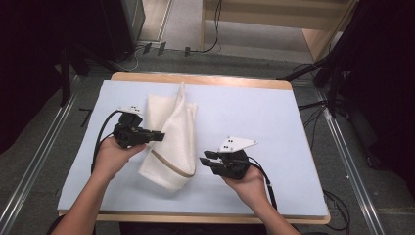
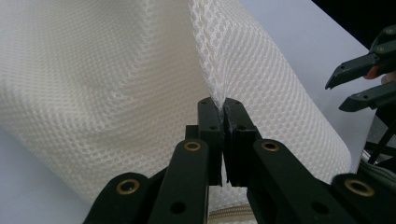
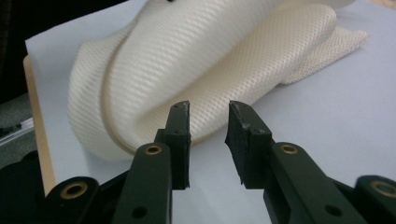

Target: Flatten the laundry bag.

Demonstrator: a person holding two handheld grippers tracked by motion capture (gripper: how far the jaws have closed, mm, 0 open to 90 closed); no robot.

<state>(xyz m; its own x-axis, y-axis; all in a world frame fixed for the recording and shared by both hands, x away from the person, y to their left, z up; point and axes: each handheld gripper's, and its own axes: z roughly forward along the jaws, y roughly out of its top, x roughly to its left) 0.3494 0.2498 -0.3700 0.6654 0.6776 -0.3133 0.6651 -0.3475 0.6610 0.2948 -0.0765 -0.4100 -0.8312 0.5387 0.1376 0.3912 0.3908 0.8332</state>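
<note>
A white mesh bag [image 1: 172,142] with a tan zip band lies rumpled on the pale blue mat [image 1: 254,112]. My left gripper [image 1: 157,136] is shut on a pinched fold of the mesh bag [image 2: 116,88] at its left edge, lifting that fold; the fabric runs up from between the closed pads [image 2: 209,122]. My right gripper [image 1: 204,162] hovers just right of the bag's lower end with its jaws apart and nothing between them. In the right gripper view the bag [image 3: 196,65] lies ahead of the right gripper [image 3: 209,122], a small gap short of the fabric.
The mat covers a wooden table [image 1: 205,78]. Bare mat lies to the right of the bag and along the front edge. Cables and metal rails run on the floor [image 1: 342,147] around the table.
</note>
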